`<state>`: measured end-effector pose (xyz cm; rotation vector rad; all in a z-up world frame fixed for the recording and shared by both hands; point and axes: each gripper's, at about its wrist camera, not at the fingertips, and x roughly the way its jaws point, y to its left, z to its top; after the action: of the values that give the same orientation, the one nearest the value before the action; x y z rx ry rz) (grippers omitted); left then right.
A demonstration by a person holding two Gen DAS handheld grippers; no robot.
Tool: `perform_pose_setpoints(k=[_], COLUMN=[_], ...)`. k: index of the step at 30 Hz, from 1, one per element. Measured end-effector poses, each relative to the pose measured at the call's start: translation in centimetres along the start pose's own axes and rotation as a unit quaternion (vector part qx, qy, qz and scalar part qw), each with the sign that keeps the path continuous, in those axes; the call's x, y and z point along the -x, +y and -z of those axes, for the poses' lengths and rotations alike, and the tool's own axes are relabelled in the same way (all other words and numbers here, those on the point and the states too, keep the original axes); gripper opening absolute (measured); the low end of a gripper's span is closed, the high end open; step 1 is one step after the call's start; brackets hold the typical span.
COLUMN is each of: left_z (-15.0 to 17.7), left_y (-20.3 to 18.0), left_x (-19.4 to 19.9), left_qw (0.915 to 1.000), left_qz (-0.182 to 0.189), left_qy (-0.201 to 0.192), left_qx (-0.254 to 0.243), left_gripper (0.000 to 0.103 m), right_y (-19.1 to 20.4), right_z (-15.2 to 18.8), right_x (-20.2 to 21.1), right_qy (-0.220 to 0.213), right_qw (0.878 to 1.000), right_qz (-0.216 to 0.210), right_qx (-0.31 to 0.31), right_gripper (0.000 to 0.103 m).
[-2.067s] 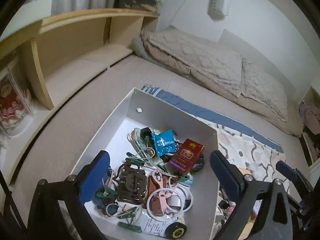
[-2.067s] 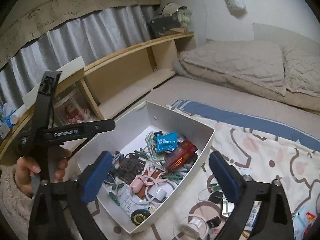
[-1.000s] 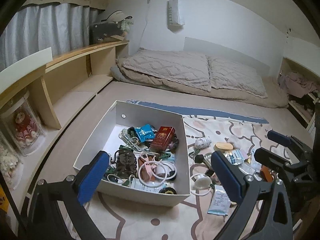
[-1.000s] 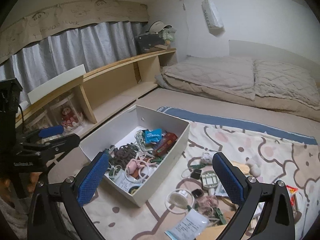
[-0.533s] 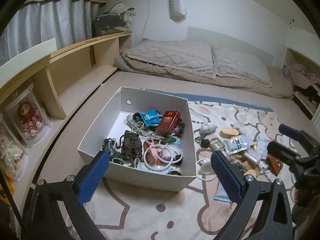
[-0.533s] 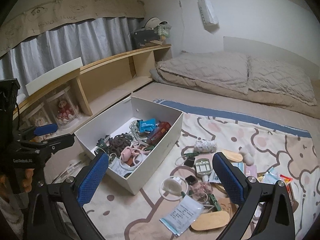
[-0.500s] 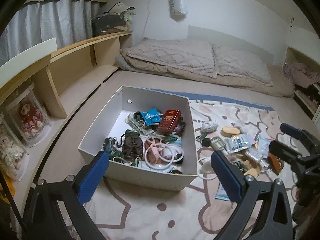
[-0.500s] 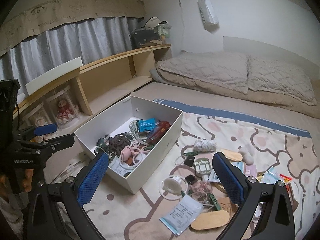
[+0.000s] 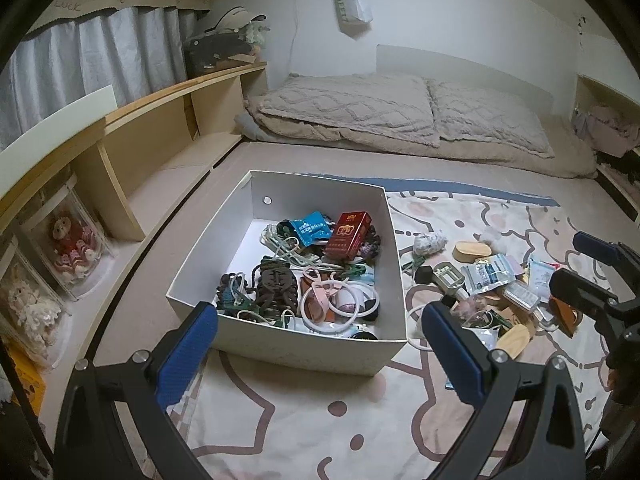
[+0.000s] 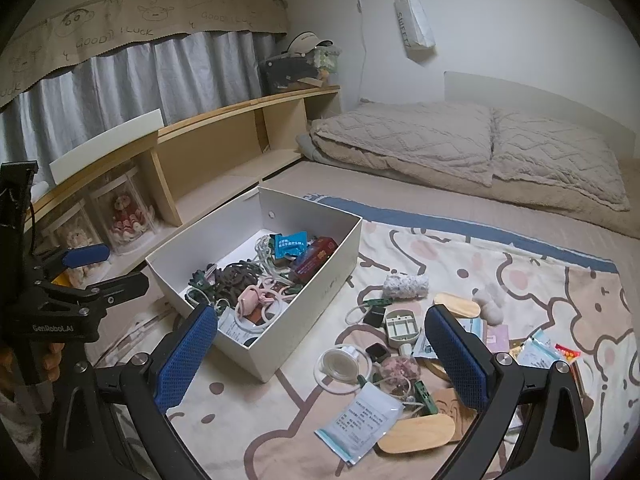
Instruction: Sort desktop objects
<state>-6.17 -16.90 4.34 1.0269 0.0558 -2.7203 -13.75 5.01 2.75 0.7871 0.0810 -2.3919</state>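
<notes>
Overhead, the curtain valance (image 10: 132,20) carries cartoon faces and the words "GOOD LUCK", and a white pouch (image 10: 415,20) hanging on the wall reads "SWEET". The left tool's black body shows "GenRobot.AI" in the right wrist view. Inside the white cardboard box (image 9: 308,350) lie a red cigarette pack (image 9: 347,235) with gold print, a blue sachet (image 9: 310,229) with white characters too small to read, a brown hair claw (image 9: 276,286) and white rings. The box sits on a cartoon-print blanket (image 9: 304,416), its right wall just beside a scatter of loose things: a white leaflet packet (image 10: 360,420), wooden oval lids (image 10: 416,434), a green clip (image 10: 425,397). Bare blanket stretches in front of the box. The left gripper (image 9: 318,354) hovers before the box's near wall, fingers wide apart, empty. The right gripper (image 10: 320,360) hangs over the scatter, fingers likewise spread, holding nothing.
</notes>
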Motion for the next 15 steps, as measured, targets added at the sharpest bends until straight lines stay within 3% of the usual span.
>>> perform_pose_setpoints(k=[15], left_z=[0.16], left_y=[-0.75], left_x=[-0.01], left_qw=[0.9999], left_qz=[-0.001], left_qy=[-0.003], left_qx=[-0.012], left_gripper=[0.102], right_y=[0.02], right_z=[0.12], right_x=[0.22], right_qy=[0.001], right_qw=[1.000], right_qz=[0.005], right_qx=[0.004], right_gripper=[0.103])
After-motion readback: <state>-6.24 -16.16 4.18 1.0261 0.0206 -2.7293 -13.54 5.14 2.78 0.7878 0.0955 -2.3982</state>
